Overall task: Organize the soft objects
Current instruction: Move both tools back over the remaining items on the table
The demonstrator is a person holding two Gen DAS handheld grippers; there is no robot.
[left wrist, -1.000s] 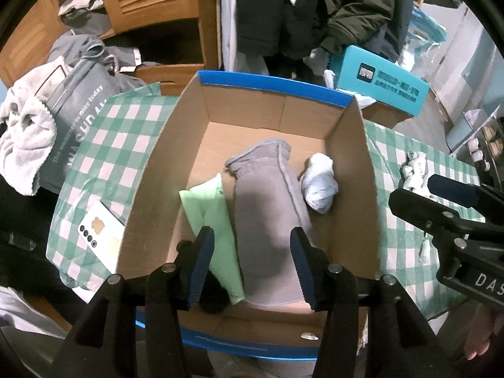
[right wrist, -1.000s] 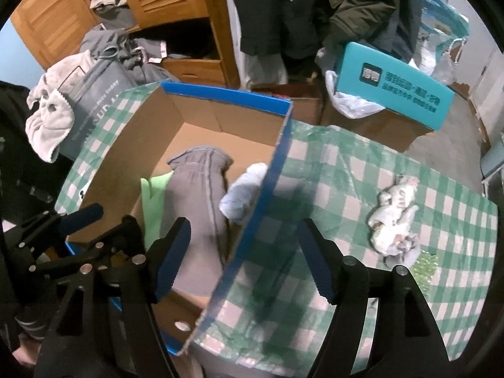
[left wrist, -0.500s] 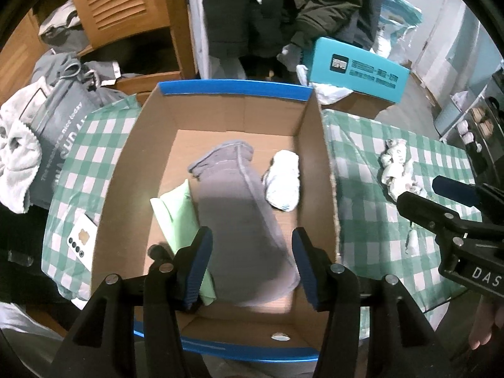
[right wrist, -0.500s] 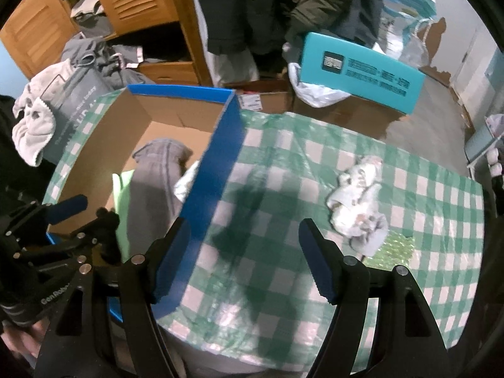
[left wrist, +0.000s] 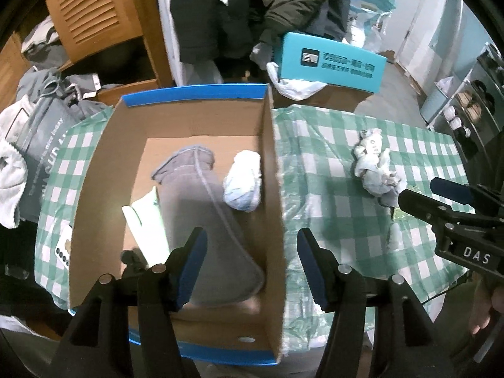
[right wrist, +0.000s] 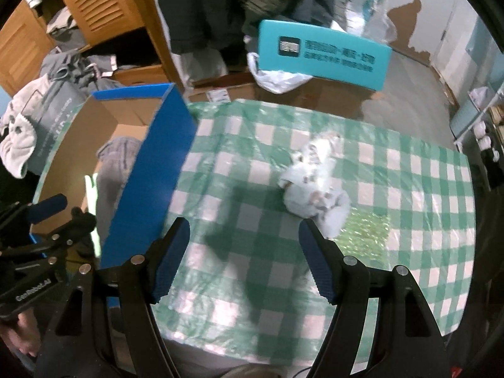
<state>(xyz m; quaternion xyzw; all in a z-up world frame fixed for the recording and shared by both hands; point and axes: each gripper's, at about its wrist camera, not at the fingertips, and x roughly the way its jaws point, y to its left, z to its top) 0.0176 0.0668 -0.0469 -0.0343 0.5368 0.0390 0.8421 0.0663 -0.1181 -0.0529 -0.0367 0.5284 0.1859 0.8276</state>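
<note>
Table and what sits on it, taking the cardboard box as my landmark

I see a table in green-checked cloth carrying the cardboard box; well right of the box lies a crumpled white soft toy, a phone lies just left of it.

left wrist: steeply down over cardboard box; right wrist: steeply down over tablecloth; shared: both
</note>
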